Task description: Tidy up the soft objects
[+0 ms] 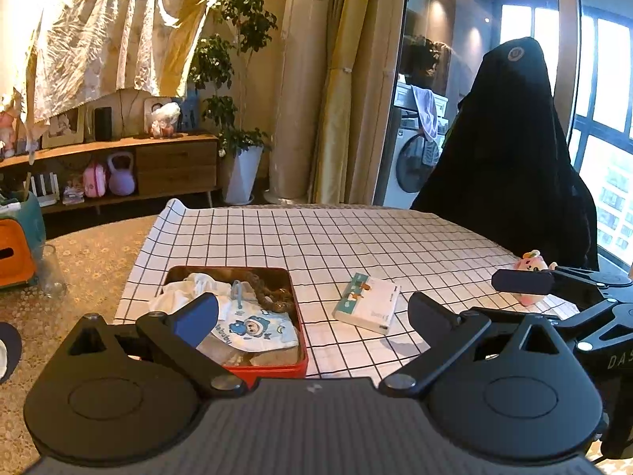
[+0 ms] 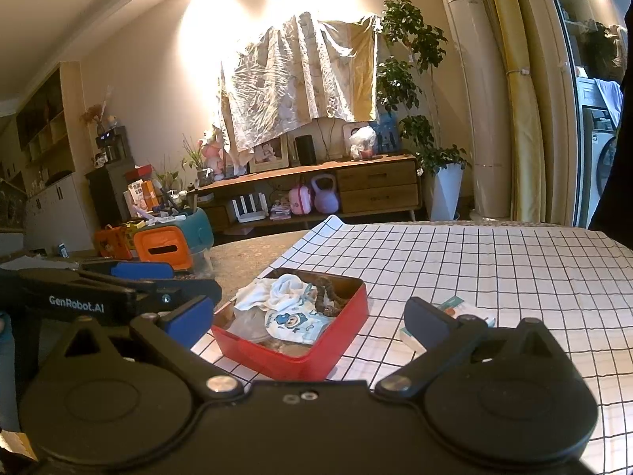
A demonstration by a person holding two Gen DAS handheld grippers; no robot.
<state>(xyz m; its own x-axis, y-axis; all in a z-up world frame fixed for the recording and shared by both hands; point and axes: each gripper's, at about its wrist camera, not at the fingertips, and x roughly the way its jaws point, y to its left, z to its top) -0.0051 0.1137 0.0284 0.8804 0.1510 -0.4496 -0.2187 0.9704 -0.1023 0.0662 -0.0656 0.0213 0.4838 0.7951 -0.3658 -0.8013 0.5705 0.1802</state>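
Red metal, a shallow tin [image 1: 301, 328] sits on the checked tablecloth [image 1: 356, 237] with soft things heaped inside: a white cloth [image 1: 186, 291], a pale bib-like piece printed with a blue cartoon bear [image 1: 253, 326], and a brown braided item [image 1: 273, 297] that may be a rope or a hair tie; the picture is too coarse to settle which. In the left wrist view the left gripper [image 1: 312, 312] hangs over the near edge of the table with its jaws spread wide and nothing between them. Its left finger overlaps the tin's near left part, so the tin lies ahead and toward the left side of the gap. A small teal-and-white tissue pack [image 1: 368, 303] lies flat on the cloth, just right of the tin and apart from it, inside the span of the open jaws. A pink plush toy [image 1: 532, 267] sits far to the right on the cloth, partly behind a finger of the right gripper [image 2: 308, 314]. In the right wrist view that gripper is likewise wide open and empty, with the tin ahead between its fingers and the tissue pack behind its right finger.
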